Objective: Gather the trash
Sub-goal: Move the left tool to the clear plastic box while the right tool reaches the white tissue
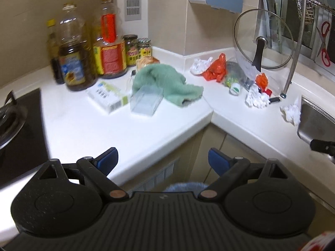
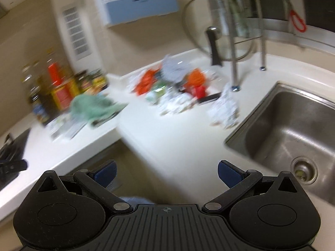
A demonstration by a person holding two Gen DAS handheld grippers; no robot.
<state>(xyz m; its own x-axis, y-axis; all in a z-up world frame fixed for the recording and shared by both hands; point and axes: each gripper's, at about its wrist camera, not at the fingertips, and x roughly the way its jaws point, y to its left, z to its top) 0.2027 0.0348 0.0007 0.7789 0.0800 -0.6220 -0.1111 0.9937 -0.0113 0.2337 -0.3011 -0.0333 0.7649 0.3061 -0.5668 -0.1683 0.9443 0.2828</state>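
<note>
From the left wrist, the step looks like the approach, nothing collected yet: the left gripper hangs wide open and empty off the counter edge, touching nothing. Trash lies well ahead by the lid: a red bag, crumpled paper and another wad beside the sink. The right wrist view is blurred; the right gripper is likewise spread and empty, nearest the wad. Next it must reach in and straddle one piece.
</note>
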